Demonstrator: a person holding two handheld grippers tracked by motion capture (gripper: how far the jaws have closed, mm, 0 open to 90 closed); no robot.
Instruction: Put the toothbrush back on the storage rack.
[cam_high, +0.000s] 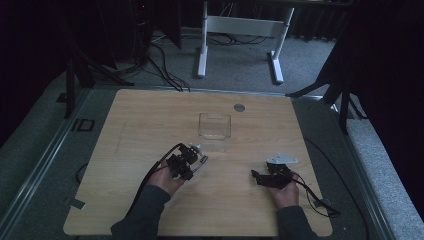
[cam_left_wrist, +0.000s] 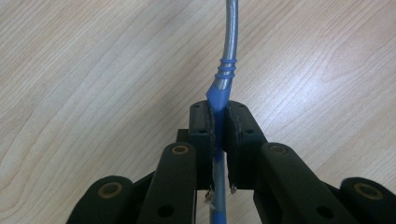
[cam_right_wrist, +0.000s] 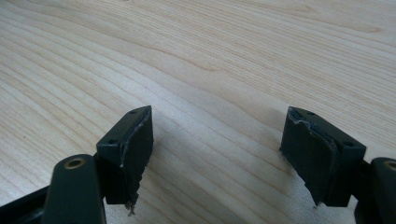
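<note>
My left gripper clamps a blue-handled utensil, long axis pointing ahead toward clear container; right gripper jaws apart, empty.

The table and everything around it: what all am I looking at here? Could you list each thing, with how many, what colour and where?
Table: one, light wood, centre of the high view.
Container: one, clear, open-topped, on the table's far middle.
Round disc: one, grey, set in the table near its far edge.
Utensil: one, silver shaft with blue handle, clamped in the left gripper.
Desk frame: one, white, on the floor beyond the table.
Cables: several, black, on the grey floor behind.
Left gripper: one, black, fingers closed on the utensil.
Right gripper: one, black, fingers wide apart above bare wood.
Hands: two, at the near edge.
</note>
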